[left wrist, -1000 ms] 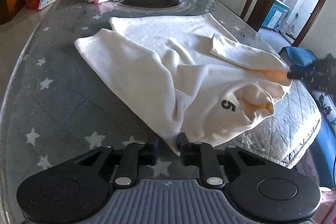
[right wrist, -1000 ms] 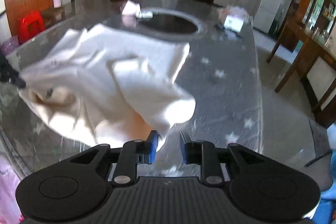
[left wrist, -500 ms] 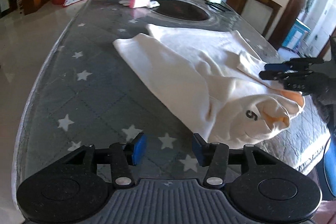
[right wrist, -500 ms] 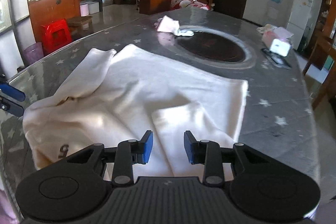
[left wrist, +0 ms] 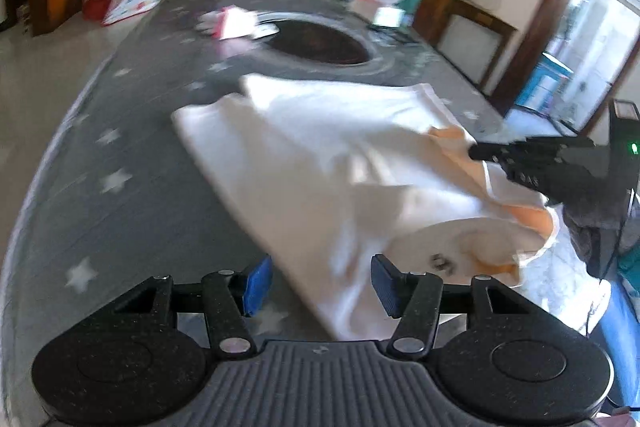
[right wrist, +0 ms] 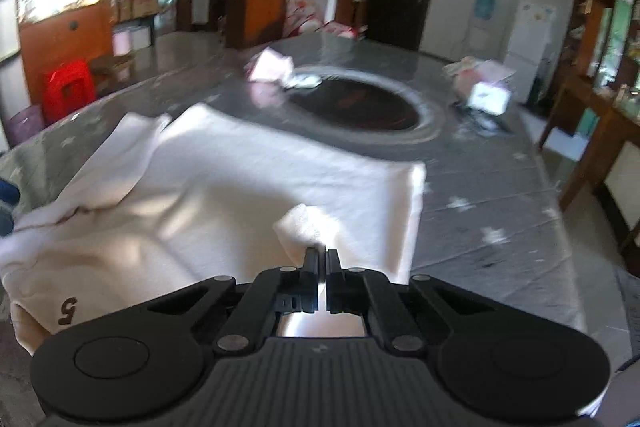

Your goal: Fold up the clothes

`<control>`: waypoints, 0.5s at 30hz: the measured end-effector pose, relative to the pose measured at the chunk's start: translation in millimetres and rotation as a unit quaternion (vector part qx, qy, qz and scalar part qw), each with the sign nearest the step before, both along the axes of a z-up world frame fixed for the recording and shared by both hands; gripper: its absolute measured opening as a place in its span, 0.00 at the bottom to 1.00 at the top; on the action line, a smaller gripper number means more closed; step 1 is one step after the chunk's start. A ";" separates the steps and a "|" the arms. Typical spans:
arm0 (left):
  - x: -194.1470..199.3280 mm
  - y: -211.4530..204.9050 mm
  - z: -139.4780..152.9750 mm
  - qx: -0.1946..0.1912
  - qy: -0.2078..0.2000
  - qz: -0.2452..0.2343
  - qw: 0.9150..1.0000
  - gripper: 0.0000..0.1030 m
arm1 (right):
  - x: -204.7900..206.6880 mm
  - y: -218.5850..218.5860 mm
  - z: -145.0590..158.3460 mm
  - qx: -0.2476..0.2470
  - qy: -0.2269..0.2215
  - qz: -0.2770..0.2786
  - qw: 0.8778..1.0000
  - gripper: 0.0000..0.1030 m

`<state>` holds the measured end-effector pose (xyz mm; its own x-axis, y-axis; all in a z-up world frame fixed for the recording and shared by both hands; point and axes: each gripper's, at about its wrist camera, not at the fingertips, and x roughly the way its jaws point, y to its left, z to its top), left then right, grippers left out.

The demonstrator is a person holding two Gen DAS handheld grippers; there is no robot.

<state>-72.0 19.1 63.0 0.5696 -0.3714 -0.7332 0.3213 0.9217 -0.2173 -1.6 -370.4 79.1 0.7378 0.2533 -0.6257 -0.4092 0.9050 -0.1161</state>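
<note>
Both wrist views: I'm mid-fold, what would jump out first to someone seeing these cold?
The cream sweatshirt spread across the near end of the star-patterned table, a small 5 printed near its bunched collar end. Next, the right tongs, shut on a fold of that fabric, while the left tongs stand open over the garment's near edge. Beyond the cloth, a dark round inset sits in the tabletop.
</note>
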 end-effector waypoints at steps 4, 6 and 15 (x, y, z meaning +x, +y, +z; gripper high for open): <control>2.4 -30.7 3.1 -0.004 -0.017 -0.051 0.999 0.56 | -10.9 -31.7 20.6 0.004 -0.031 -0.043 0.999 0.02; 2.8 -45.9 0.7 -0.006 -0.018 -0.076 0.997 0.56 | -17.9 -52.8 30.4 0.003 -0.047 -0.071 0.996 0.02; -3.0 -84.1 -24.0 0.004 0.007 -0.144 0.989 0.53 | -53.1 -134.4 27.3 -0.010 -0.040 -0.195 0.980 0.02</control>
